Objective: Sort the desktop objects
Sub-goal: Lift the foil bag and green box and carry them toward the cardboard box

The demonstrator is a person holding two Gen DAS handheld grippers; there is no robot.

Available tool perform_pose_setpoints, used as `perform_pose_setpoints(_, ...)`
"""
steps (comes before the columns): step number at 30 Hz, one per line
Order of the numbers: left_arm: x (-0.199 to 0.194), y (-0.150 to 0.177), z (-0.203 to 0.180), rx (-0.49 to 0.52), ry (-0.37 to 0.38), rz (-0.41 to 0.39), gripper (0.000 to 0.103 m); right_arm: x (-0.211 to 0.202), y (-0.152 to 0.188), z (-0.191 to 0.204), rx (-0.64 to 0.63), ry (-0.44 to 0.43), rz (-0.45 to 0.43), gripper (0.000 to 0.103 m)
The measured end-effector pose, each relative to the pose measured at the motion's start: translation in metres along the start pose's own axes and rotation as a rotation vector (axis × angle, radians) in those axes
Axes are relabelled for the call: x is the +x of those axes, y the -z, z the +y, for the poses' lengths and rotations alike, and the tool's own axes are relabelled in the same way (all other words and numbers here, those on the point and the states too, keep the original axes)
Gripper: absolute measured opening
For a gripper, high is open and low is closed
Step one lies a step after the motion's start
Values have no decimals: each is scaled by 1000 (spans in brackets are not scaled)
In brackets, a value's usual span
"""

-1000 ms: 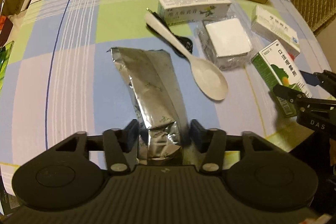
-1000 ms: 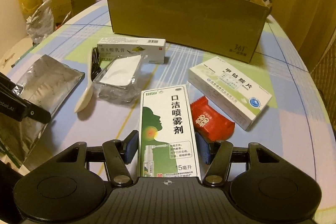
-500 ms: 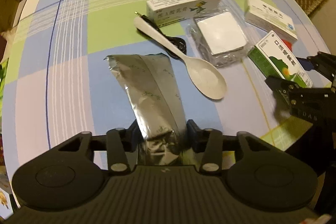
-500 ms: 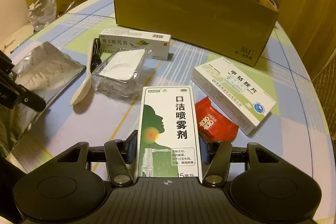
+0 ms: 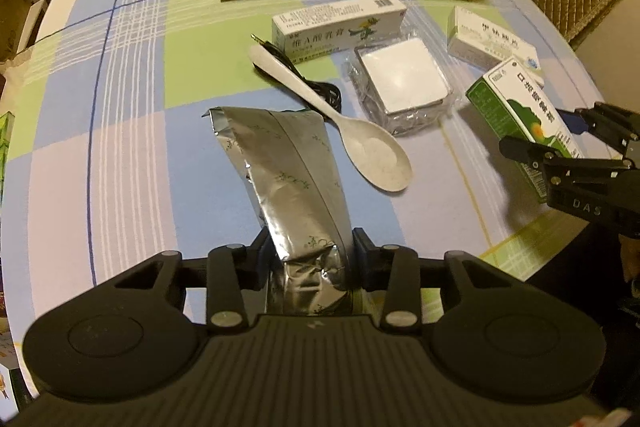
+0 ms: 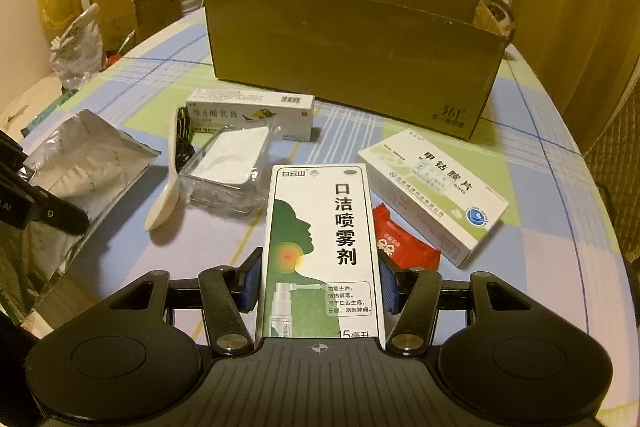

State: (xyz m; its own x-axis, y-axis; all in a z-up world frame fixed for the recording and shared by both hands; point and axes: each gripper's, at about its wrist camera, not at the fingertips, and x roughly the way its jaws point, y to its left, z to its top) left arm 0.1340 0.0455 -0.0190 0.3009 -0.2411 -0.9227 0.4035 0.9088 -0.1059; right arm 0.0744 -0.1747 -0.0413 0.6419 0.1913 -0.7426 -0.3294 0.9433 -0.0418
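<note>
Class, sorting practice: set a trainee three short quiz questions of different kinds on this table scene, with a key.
1. What sits between the fingers of the left tool?
2. True or false: the right tool grips the white spoon.
3. The red packet lies: A beside the spray box; B on the spoon; C under the foil pouch.
Key: 1 the foil pouch, with the jaws closing on it. 2 false, it grips the spray box. 3 A.
</note>
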Motion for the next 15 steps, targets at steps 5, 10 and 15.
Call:
perform_pose_setpoints(5, -10, -1, 1, 6, -10, -12, 35, -7, -5, 2, 2, 2, -14, 53)
perform_pose_setpoints(10, -23, -6, 0, 9, -29, -35, 35, -18, -16, 2, 14, -6, -44, 53)
perform_pose_setpoints(15, -36, -13, -4, 26, -36, -62, 35, -27, -28, 2, 18, -6, -75, 53)
